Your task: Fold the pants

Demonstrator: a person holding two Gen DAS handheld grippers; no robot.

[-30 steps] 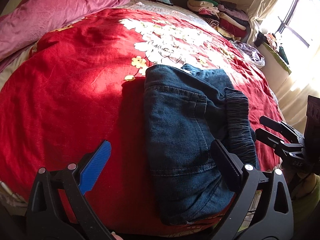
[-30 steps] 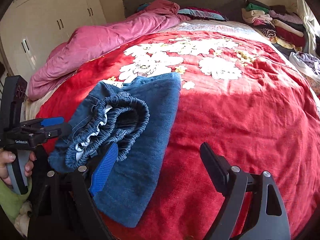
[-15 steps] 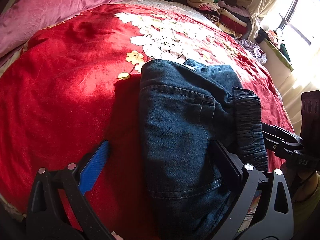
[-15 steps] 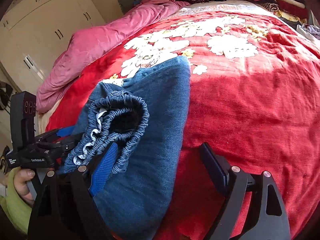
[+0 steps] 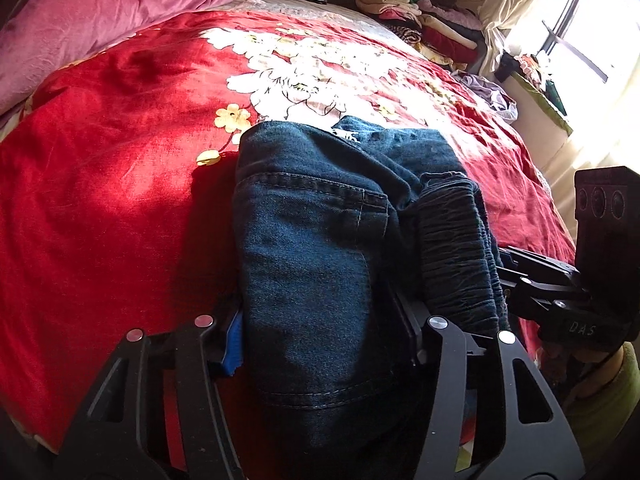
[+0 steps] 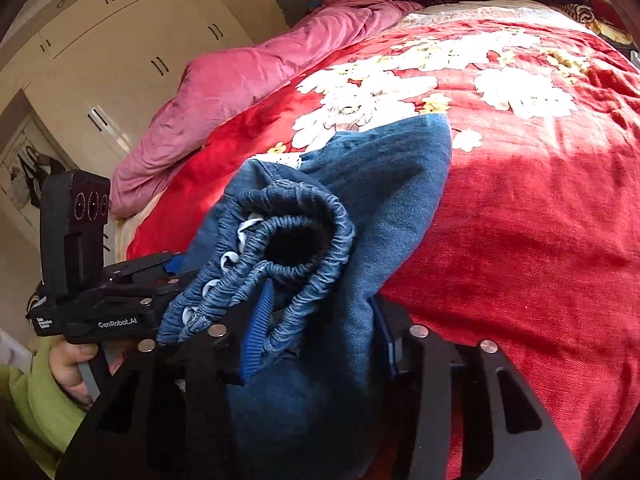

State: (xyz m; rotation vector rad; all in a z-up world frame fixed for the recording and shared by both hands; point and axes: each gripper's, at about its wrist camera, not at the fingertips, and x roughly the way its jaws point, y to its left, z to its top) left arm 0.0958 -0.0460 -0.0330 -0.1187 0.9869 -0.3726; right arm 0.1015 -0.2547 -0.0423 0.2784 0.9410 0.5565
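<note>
Folded dark blue denim pants (image 5: 320, 248) lie on the red flowered bedspread (image 5: 120, 184) near the bed's front edge, the elastic waistband (image 5: 456, 248) bunched on the right. My left gripper (image 5: 324, 332) is shut on the near end of the folded bundle. My right gripper (image 6: 320, 328) is shut on the pants (image 6: 360, 208) just under the rolled waistband (image 6: 296, 240). The right gripper also shows at the right of the left wrist view (image 5: 560, 292), and the left gripper shows at the left of the right wrist view (image 6: 120, 300).
A pink duvet (image 5: 100, 28) is heaped at the far left of the bed. Stacks of folded clothes (image 5: 420, 24) sit at the far right by the window (image 5: 580, 40). Wardrobe doors (image 6: 120, 52) stand to the left of the bed.
Both grippers moved in onto the folded pants and went from open to shut on them. The bundle now fills more of both views.
</note>
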